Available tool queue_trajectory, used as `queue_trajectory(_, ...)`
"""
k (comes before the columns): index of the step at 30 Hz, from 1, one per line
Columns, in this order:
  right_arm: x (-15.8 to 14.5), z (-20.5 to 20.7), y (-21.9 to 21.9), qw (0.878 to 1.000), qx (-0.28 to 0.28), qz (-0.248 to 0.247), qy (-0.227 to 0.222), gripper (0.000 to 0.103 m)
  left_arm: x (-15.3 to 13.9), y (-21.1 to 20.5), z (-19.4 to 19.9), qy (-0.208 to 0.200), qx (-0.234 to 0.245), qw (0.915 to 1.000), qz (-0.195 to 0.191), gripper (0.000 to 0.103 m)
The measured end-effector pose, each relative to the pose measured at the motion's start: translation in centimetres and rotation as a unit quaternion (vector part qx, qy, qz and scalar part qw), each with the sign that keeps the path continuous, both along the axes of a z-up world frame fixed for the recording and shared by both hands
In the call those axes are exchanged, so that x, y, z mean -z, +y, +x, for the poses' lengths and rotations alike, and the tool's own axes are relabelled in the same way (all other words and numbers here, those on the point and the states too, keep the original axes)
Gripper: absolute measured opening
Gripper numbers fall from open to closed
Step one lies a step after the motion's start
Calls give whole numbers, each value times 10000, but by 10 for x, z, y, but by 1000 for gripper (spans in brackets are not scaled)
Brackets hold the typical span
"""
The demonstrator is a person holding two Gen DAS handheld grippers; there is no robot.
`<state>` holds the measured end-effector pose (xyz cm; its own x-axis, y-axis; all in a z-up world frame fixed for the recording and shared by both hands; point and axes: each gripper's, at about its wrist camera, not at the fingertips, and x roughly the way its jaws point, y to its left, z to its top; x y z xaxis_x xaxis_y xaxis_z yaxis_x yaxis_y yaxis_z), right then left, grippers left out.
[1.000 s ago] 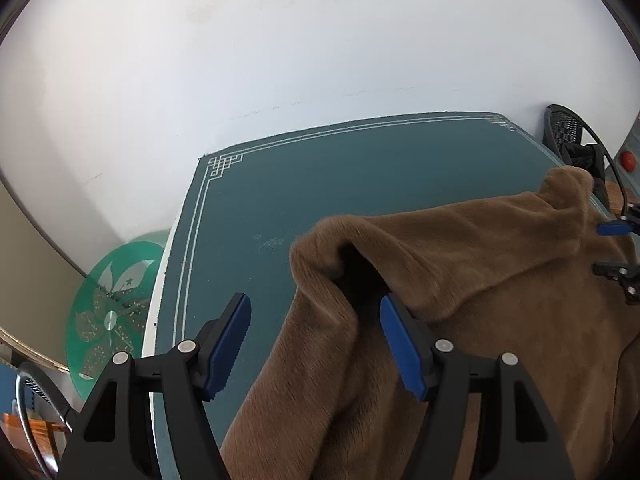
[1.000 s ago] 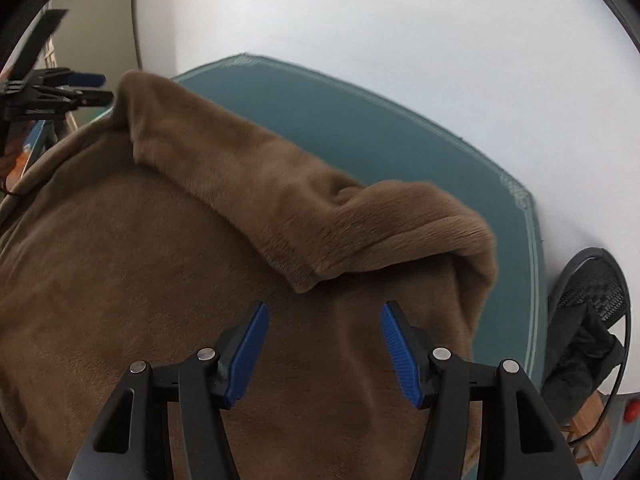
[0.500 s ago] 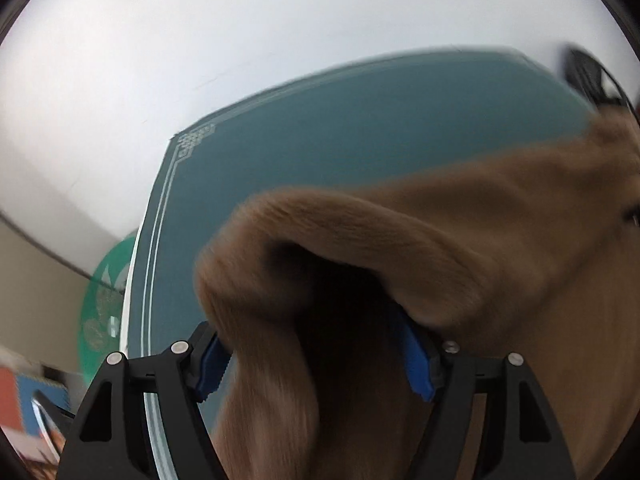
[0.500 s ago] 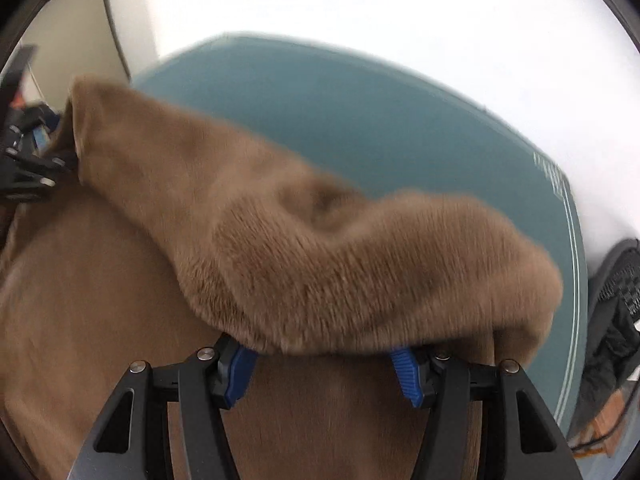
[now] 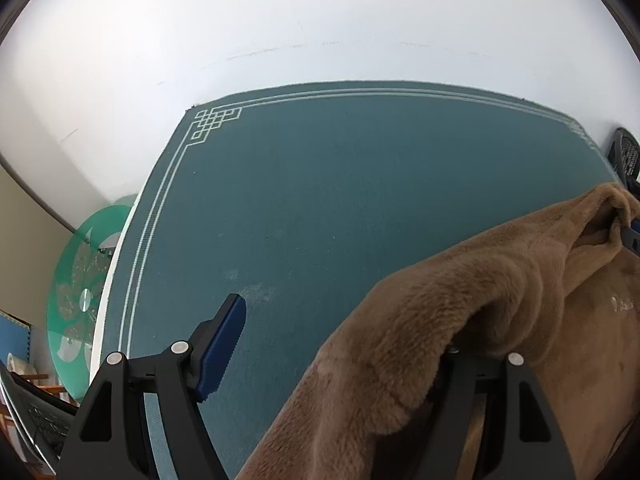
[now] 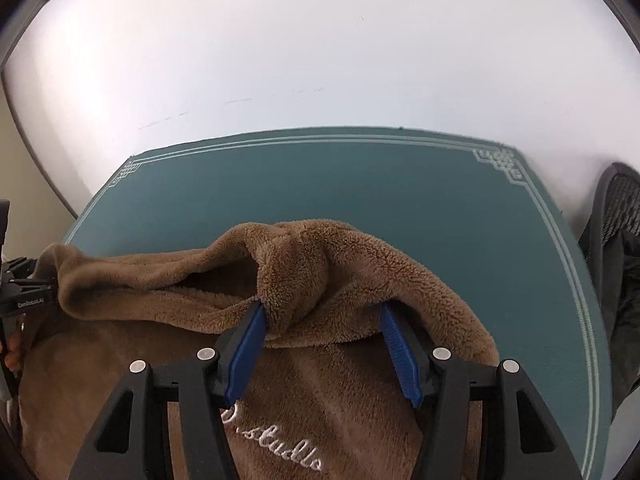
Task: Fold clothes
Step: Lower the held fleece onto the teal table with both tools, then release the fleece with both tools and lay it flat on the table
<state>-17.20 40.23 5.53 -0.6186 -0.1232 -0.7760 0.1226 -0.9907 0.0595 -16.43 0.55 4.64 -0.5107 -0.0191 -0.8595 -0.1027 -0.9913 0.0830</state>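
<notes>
Teal table (image 6: 460, 220), brown fleece garment (image 6: 360, 264)

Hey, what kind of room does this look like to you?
Probably a room in a home or small office. A brown fleece garment lies on a table with a teal cover pushed against a plain white wall, a round green glass tabletop leans nearby, and a black mesh chair stands beside it.

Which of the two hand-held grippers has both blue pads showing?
The right hand-held gripper: both blue pads flank a bunch of the brown fleece garment. On the left hand-held gripper, fleece drapes over one finger, hiding its pad.
</notes>
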Motion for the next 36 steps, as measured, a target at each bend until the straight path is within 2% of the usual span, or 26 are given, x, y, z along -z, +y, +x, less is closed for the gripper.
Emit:
queue_trajectory(3, -9, 1, -19, 9995, -157, 175, 191, 61, -15, 3, 14, 189, 71, 9998, 40, 77)
queue_trajectory(6, -5, -4, -40, 9966, -638, 509, -141, 61, -22, 16, 15, 203, 209, 9994, -186, 78)
queue_trajectory(10, 23, -30, -51, 9914, -783, 696, -782, 61, -10, 27, -13, -222, 73, 9995, -198, 79)
queue_trajectory(12, 40, -44, -48, 9903, -753, 736, -904, 61, -3, 32, -32, -447, -110, 9985, -293, 79)
queue_trajectory(14, 43, -54, -46, 9927, -633, 782, -662, 61, 2, 32, -50, -508, -313, 9977, -330, 79)
queue_trajectory(15, 44, -59, -45, 9939, -562, 806, -502, 61, 3, 30, -58, -551, -415, 9973, -238, 79)
queue_trajectory(16, 44, -66, -39, 9963, -423, 603, -443, 61, 3, 27, -64, -622, -494, 9968, -34, 79)
queue_trajectory(19, 45, -89, -12, 9983, 110, -380, -428, 61, 8, 11, -81, -964, -754, 9895, 769, 79)
queue_trajectory(21, 47, -91, -5, 9978, 153, -448, -455, 62, 18, 1, -88, -1152, -825, 9846, 1023, 79)
queue_trajectory(25, 51, -88, 4, 9980, 107, -334, -527, 62, 14, 2, -76, -1160, -499, 9883, 854, 79)
queue_trajectory(27, 47, -83, -12, 9991, 15, -166, -388, 62, 2, -3, -64, -1119, -347, 9886, 945, 79)
queue_trajectory(32, 15, -48, -21, 9991, -359, -205, -106, 62, -41, -30, -20, -810, -103, 9902, 1130, 79)
queue_trajectory(34, 0, -30, -21, 9983, -542, -208, -20, 63, -57, -48, 4, -667, -88, 9916, 1104, 79)
queue_trajectory(36, -18, -3, -37, 9968, -780, -190, 21, 63, -60, -61, 29, -680, -50, 9923, 1030, 79)
